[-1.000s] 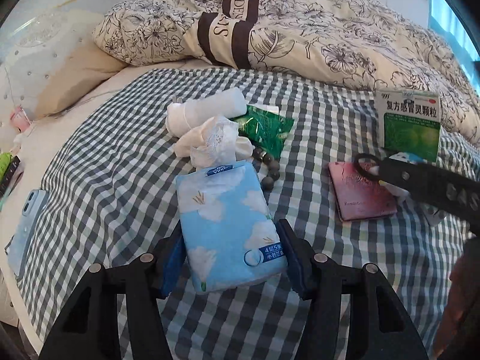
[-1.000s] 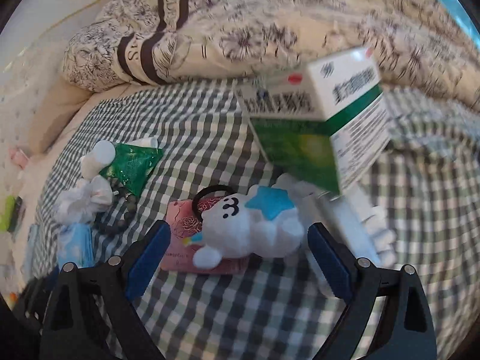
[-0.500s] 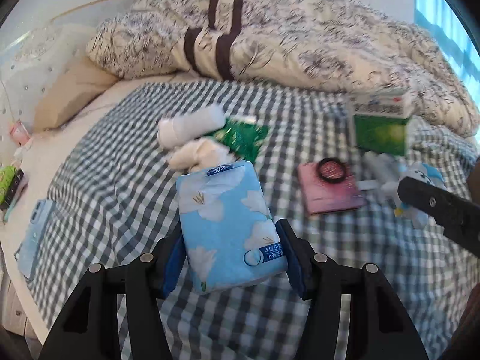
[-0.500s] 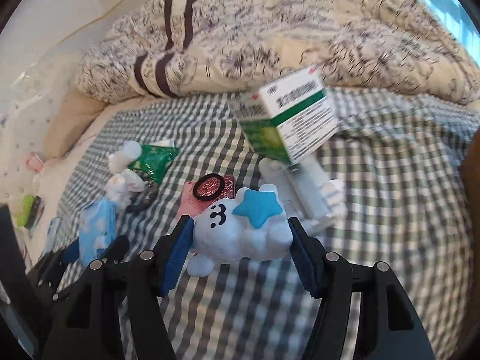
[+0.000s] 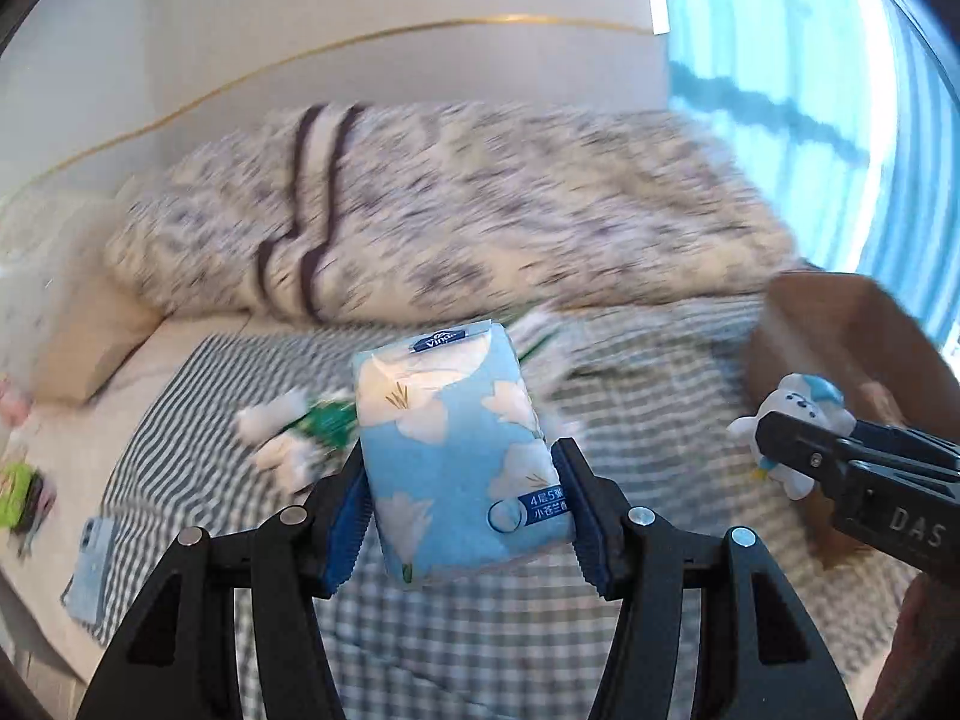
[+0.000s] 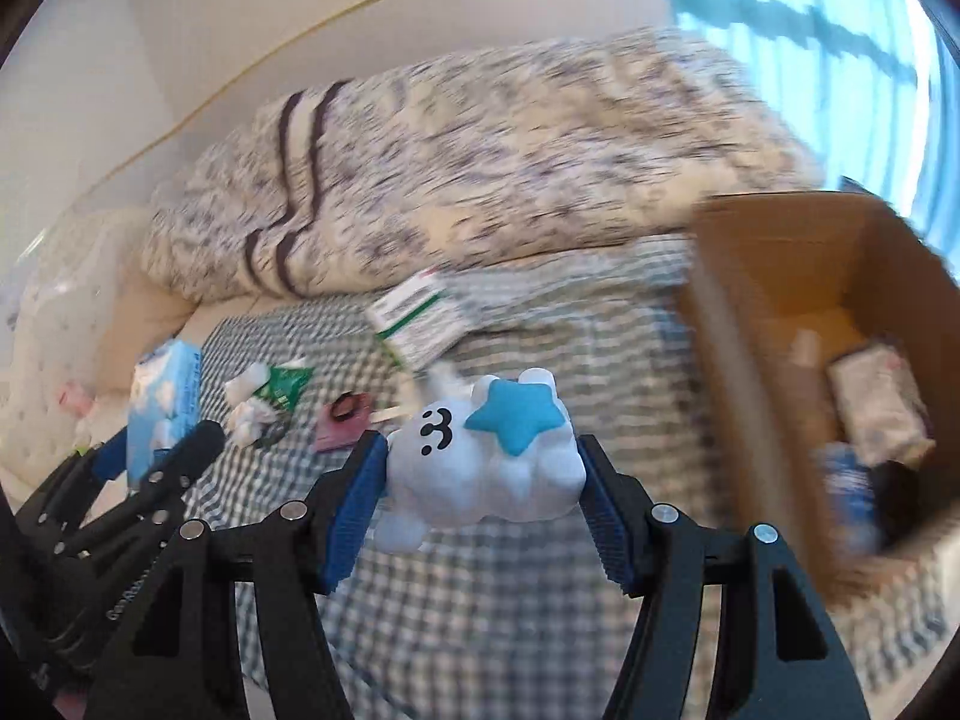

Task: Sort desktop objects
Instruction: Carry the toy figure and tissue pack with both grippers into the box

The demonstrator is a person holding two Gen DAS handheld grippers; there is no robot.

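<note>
Left wrist view
Left tool point(image 5: 465, 501): its blue pads pinch a blue tissue pack point(image 5: 453, 450) printed with white flowers, lifted clear of the bed.
Under it: the checked sheet point(image 5: 480, 618) of the bed, blurred.
To its left: white rolled items and a green packet point(image 5: 327, 420), lying on the sheet; a phone point(image 5: 90, 558) near the bed's edge.
To its right: the right tool point(image 5: 798, 459) gripping a white plush toy point(image 5: 792, 414), in front of a cardboard box point(image 5: 840, 330).

Right wrist view
Right tool point(image 6: 480, 477): pads pressed on the white plush toy point(image 6: 480, 468) with a blue star, held above the sheet.
To its right: the open cardboard box point(image 6: 780, 276), things already inside.
Ahead: a green-and-white medicine box point(image 6: 420, 324), tilted; a pink card point(image 6: 342, 429) with a dark ring on it.
To its left: the left tool point(image 6: 153, 450) with the tissue pack point(image 6: 162, 402).
</note>
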